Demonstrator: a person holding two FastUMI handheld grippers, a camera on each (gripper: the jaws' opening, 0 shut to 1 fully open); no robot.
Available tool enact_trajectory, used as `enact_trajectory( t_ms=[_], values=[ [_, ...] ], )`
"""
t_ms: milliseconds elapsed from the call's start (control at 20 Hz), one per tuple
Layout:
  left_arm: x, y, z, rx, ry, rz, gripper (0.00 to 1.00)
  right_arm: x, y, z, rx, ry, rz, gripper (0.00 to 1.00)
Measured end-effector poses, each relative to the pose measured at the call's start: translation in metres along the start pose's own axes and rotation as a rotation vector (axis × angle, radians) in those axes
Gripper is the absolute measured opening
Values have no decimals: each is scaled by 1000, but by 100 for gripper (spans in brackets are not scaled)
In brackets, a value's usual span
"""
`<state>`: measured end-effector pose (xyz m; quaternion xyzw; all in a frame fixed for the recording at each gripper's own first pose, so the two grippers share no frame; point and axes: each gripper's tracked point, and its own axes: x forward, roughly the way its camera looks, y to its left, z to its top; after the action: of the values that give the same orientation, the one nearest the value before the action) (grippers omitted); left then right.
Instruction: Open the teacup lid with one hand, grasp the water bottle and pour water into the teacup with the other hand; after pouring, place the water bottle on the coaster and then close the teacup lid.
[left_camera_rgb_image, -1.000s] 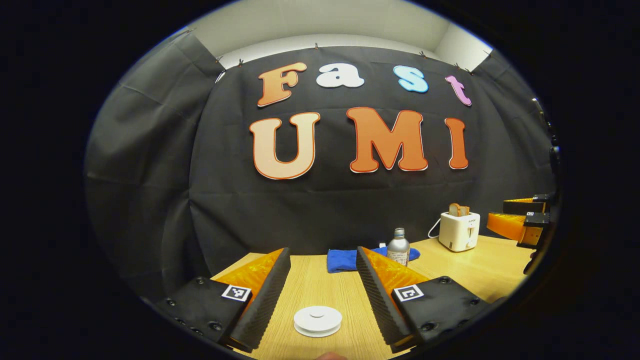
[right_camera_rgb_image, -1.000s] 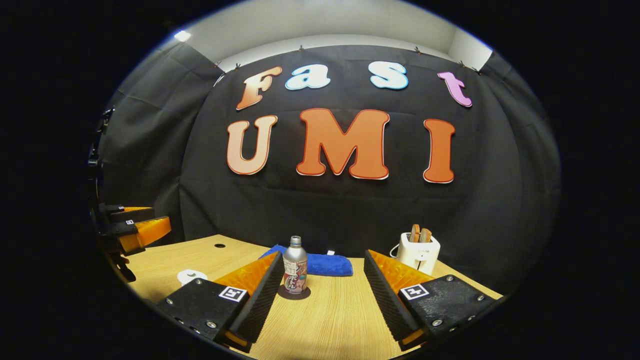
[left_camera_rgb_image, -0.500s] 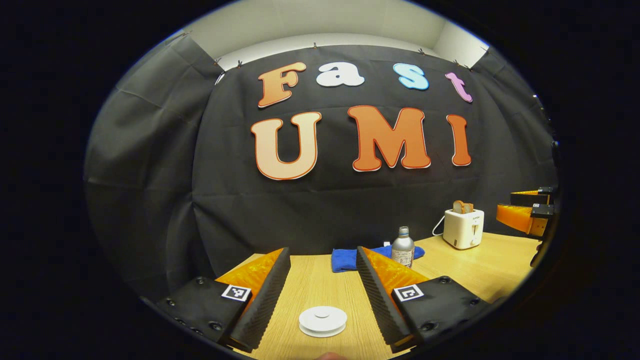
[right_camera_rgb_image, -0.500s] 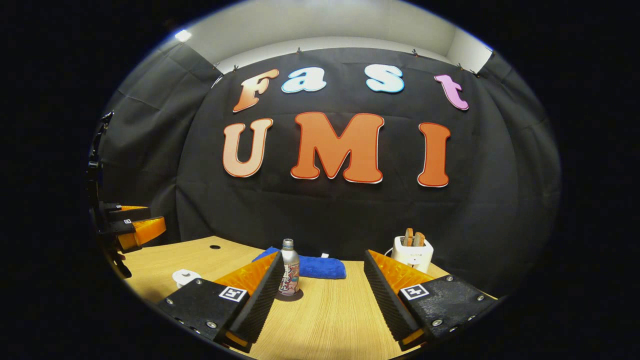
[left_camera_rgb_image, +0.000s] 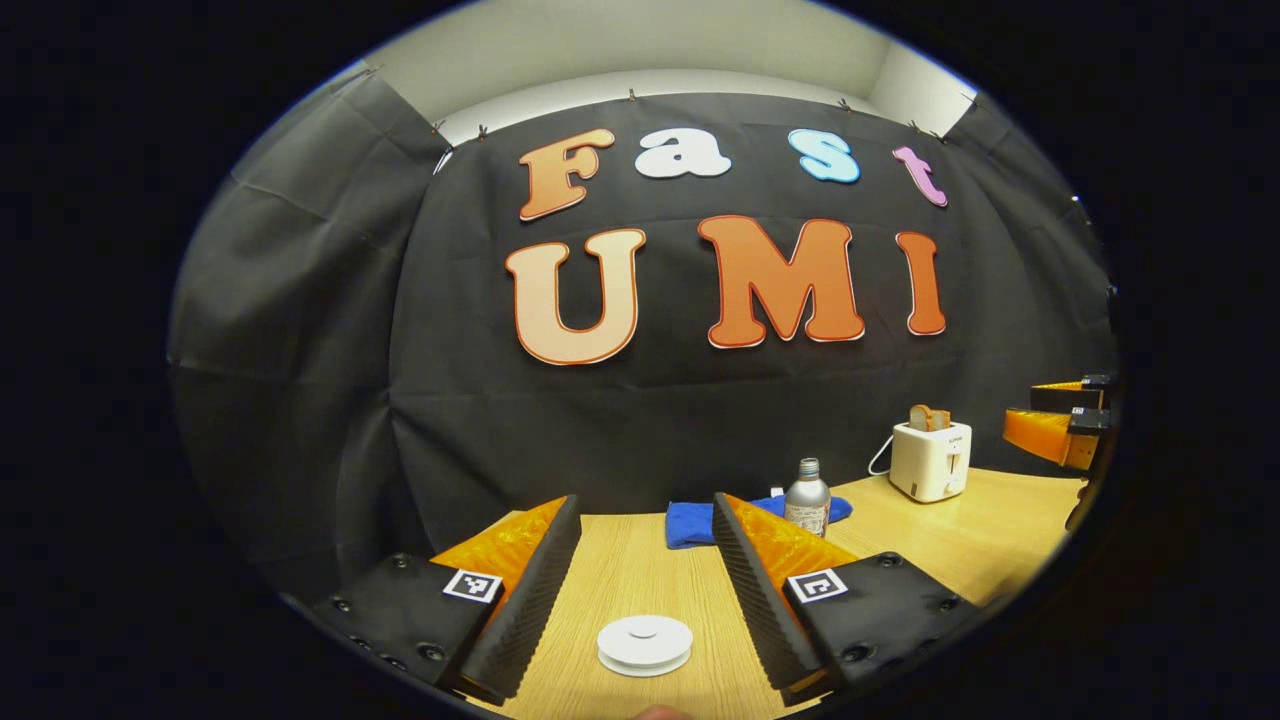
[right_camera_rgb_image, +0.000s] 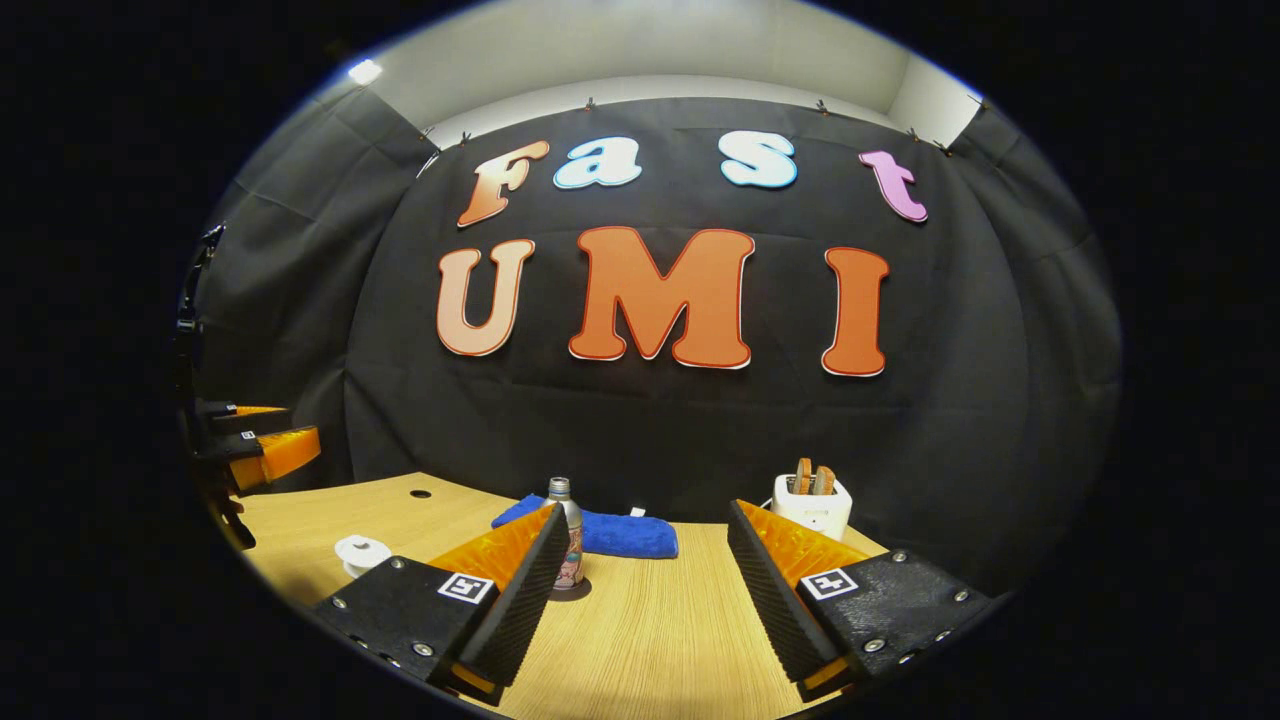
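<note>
A white teacup with its lid on (left_camera_rgb_image: 644, 644) stands on the wooden table (left_camera_rgb_image: 630, 570), low between the fingers of my left gripper (left_camera_rgb_image: 645, 500), which is open and holds nothing. The silver water bottle (right_camera_rgb_image: 566, 530) stands upright on a dark round coaster (right_camera_rgb_image: 578, 592). In the right gripper view the left finger partly hides it. My right gripper (right_camera_rgb_image: 648, 508) is open and empty, well short of the bottle. The bottle (left_camera_rgb_image: 807, 497) shows at mid-right in the left gripper view, and the teacup (right_camera_rgb_image: 362, 552) at the left in the right gripper view.
A blue cloth (right_camera_rgb_image: 600, 533) lies behind the bottle by the back wall. A white toaster with bread slices (right_camera_rgb_image: 812, 503) stands at the back right. The table has a small hole (right_camera_rgb_image: 421, 494) at the far left. The other gripper hangs at each view's edge.
In the right gripper view the bottle has shrunk and slid left behind the finger, so my right gripper has drawn back. The left gripper has barely moved. Both stay open.
</note>
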<state>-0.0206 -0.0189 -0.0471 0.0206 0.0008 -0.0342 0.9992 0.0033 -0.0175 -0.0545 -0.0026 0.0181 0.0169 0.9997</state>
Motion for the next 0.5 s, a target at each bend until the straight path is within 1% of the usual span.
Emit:
enact_trajectory(
  t_ms=[50, 100, 150, 200, 250, 300, 350, 500],
  values=[
    [0, -1, -1, 0, 2, 0, 86, 0, 0, -1, -1, 2, 1, 96],
    [1, -2, -1, -3, 3, 1, 88, 0, 0, -2, -3, 4, 2, 96],
    [0, -2, -2, -7, 4, 0, 85, 0, 1, -1, -4, 3, 5, 96],
    [0, -2, -3, -10, 6, 1, 89, -1, 1, 0, -6, 1, 8, 96],
    [0, -1, -5, -10, 8, 3, 89, -1, 2, 1, -9, -2, 8, 96],
    [1, -1, -6, -7, 10, 7, 92, -1, 3, 1, -11, -5, 11, 96],
    [1, 0, -7, -4, 12, 10, 89, -1, 4, 1, -11, -6, 14, 96],
    [0, -1, -6, -3, 10, 12, 88, -1, 7, -1, -11, -2, 25, 96]
  ],
)
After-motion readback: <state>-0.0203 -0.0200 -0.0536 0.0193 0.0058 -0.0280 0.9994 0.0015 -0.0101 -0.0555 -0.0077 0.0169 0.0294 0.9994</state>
